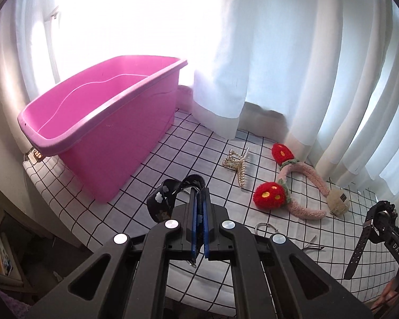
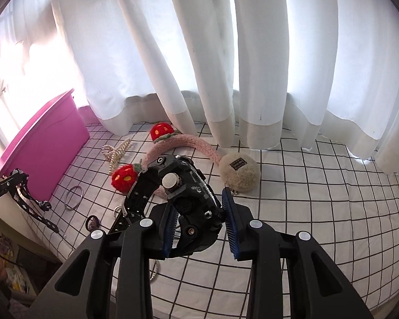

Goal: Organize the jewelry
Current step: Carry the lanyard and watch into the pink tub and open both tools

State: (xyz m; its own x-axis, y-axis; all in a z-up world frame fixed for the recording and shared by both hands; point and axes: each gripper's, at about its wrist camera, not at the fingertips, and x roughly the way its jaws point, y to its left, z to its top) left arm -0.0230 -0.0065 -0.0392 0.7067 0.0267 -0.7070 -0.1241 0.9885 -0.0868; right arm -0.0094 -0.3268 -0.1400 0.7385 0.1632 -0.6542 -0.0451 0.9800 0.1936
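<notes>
Claws point(image 1: 198, 212) point(image 2: 200, 214) over checked bedsheet point(image 2: 306, 186), white curtains point(image 2: 226, 53) behind.

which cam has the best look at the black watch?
Right wrist view: the black watch fills the centre, clamped between the right gripper pads, with case, buttons and strap visible. The left wrist view shows it only at the far right edge, small, its strap hanging down.

The left gripper point(image 1: 198, 214) has its jaws pressed nearly together, pinching tight. The right gripper point(image 2: 200, 222) has its jaws clamped, set wider apart.
</notes>
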